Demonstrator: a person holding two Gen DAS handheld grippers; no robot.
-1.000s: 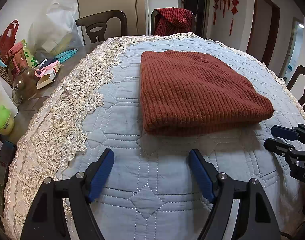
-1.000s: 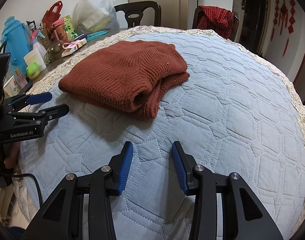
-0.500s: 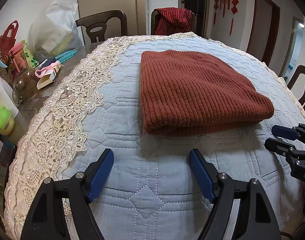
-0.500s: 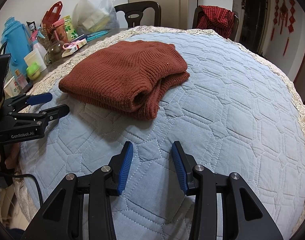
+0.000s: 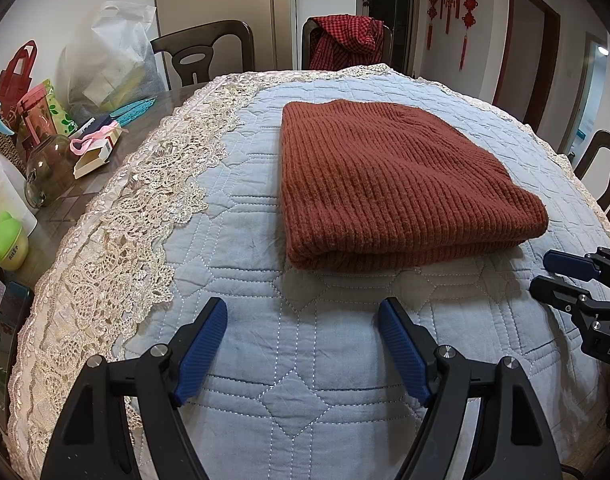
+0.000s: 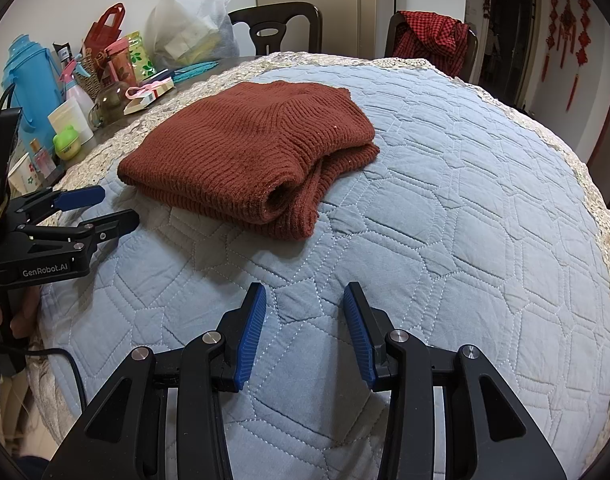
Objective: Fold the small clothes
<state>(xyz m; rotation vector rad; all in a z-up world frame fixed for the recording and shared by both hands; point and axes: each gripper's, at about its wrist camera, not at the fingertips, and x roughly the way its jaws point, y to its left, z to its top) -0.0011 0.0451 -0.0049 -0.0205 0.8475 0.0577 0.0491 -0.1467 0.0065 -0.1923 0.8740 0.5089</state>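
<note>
A rust-brown knit sweater [image 5: 393, 184] lies folded in a neat rectangle on the light blue quilted cloth [image 5: 305, 360]; it also shows in the right wrist view [image 6: 249, 156], layered folds facing me. My left gripper [image 5: 303, 312] is open and empty, held over the quilt just short of the sweater's near edge. It appears from the side in the right wrist view [image 6: 113, 206]. My right gripper [image 6: 304, 300] is open and empty, a little back from the sweater's folded corner. It enters the left wrist view at the right edge [image 5: 545, 270].
The quilt has a cream lace border [image 5: 117, 248]. The table's left side holds clutter: a glass jar [image 5: 49, 168], a green bottle [image 5: 9, 240], a white plastic bag [image 5: 109, 60], a blue thermos [image 6: 25, 76]. Chairs stand behind, one draped with a red checked garment [image 5: 345, 40].
</note>
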